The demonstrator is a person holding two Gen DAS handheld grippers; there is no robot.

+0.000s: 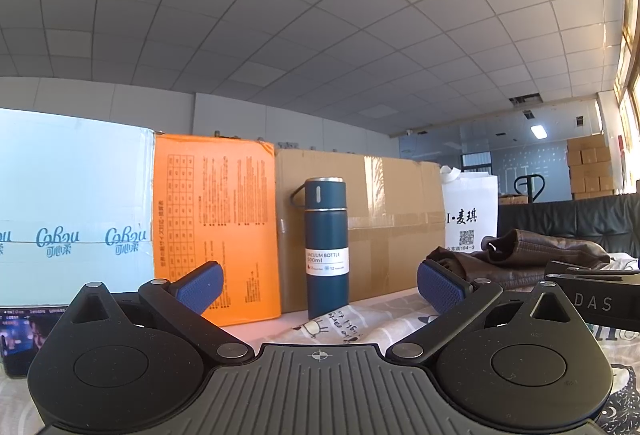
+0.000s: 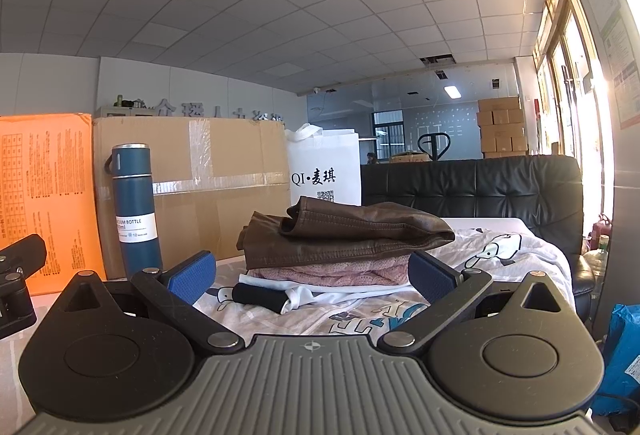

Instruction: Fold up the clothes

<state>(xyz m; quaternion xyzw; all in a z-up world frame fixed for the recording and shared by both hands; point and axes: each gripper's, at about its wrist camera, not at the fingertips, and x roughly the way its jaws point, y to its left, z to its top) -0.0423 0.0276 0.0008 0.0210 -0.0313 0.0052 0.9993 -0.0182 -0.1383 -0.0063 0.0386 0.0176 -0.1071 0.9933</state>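
In the left wrist view the left claw sits low over the desk with its blue pads spread wide and nothing between them; straight ahead a blue vacuum bottle stands upright before a brown carton, with an orange box and a pale blue box to its left, and the clothes show only as a brown edge at far right. A forward reach from here could knock the bottle over, since it stands near the claw's line. In the right wrist view the right claw is likewise released and empty, facing the stack of clothes: a brown leather garment on top, pink knit beneath, white cloth at the bottom, all lying on a printed sheet. A black roll lies just before the stack and could snag a low grab, and pinching only the leather might drag the whole pile askew. A white bag, a black sofa, tiled ceiling and stacked cartons fill the room.
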